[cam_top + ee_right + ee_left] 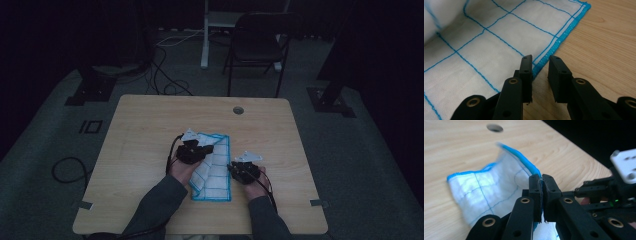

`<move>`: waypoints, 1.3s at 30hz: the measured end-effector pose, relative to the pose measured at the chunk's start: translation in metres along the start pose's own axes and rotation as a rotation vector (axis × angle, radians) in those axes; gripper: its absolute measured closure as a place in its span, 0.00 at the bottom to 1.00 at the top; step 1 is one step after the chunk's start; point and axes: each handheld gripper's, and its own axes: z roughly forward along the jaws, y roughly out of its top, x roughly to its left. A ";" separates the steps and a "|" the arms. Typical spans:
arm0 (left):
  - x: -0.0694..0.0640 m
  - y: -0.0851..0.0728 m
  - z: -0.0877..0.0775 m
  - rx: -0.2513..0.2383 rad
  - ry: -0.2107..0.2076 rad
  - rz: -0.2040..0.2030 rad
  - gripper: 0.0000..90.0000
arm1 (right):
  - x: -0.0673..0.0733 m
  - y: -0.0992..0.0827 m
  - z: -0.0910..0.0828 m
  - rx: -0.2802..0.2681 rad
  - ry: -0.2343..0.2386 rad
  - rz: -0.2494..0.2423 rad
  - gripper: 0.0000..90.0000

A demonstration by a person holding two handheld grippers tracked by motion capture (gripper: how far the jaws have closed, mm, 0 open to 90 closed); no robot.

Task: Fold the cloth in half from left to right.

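- Left gripper had its jaws clamped on the blue-stitched edge of the white checked cloth, lifting a fold ahead of them; rest lay flat on the wooden bench.
- Right gripper jaws stood apart, straddling the cloth hem, not pinching.
- Risk: thin hem could slip from left jaws mid-fold; unpinned right side could drag, skewing the fold.
- Round bench hole beyond left jaws, black folding chair past the bench; nothing obstructed.
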 end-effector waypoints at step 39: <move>0.017 -0.062 -0.050 0.082 0.066 -0.032 0.69 | -0.024 0.053 0.017 -0.046 -0.075 0.058 0.85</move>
